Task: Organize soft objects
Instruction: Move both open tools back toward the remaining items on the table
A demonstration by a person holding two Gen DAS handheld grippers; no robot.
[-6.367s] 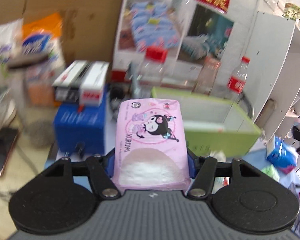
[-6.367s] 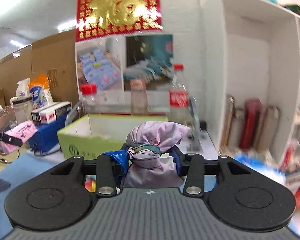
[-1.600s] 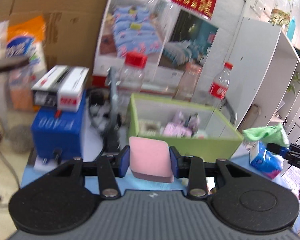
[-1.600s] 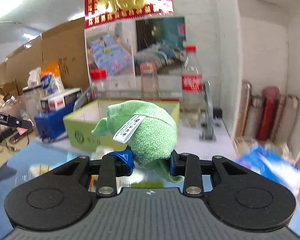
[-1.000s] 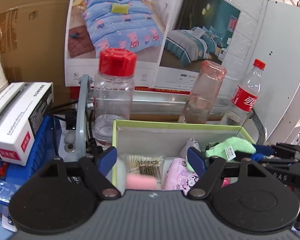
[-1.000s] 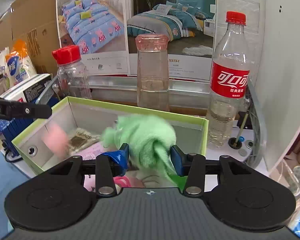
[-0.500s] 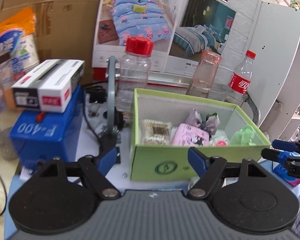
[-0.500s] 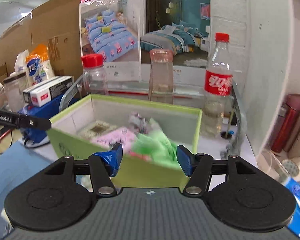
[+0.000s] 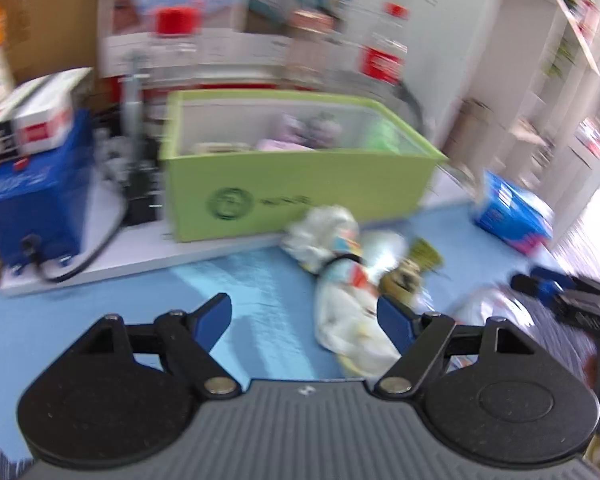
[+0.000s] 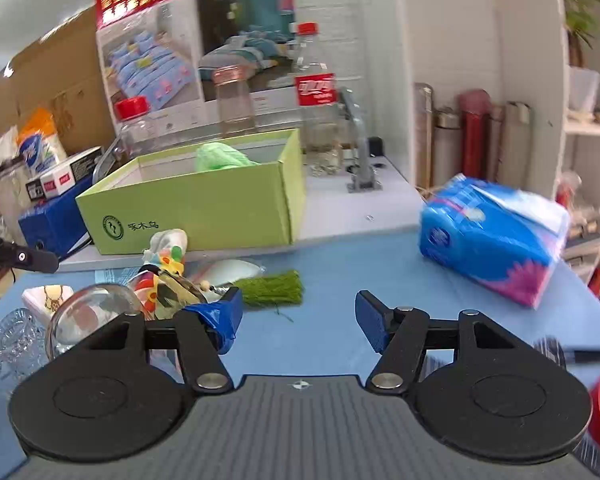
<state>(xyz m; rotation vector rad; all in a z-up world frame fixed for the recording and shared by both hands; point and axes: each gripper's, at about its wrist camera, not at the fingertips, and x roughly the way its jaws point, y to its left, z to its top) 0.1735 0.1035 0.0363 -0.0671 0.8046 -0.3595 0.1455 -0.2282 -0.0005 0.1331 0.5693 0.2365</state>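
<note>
Left gripper (image 9: pixel 304 318) jaws apart, empty, over the blue mat (image 9: pixel 100 320), white printed pouch (image 9: pixel 340 280) just by its right finger. Right gripper (image 10: pixel 298 316) jaws opening, nothing between. Green cloth (image 10: pixel 220 158) lies in the green box (image 10: pixel 204 208), far left. Blue tissue pack (image 10: pixel 488 236) right.

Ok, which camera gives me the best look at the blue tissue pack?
Right wrist: the blue tissue pack sits sharp and whole on the blue mat, right of the green box. The left wrist shows it only blurred, near the right edge.
</note>
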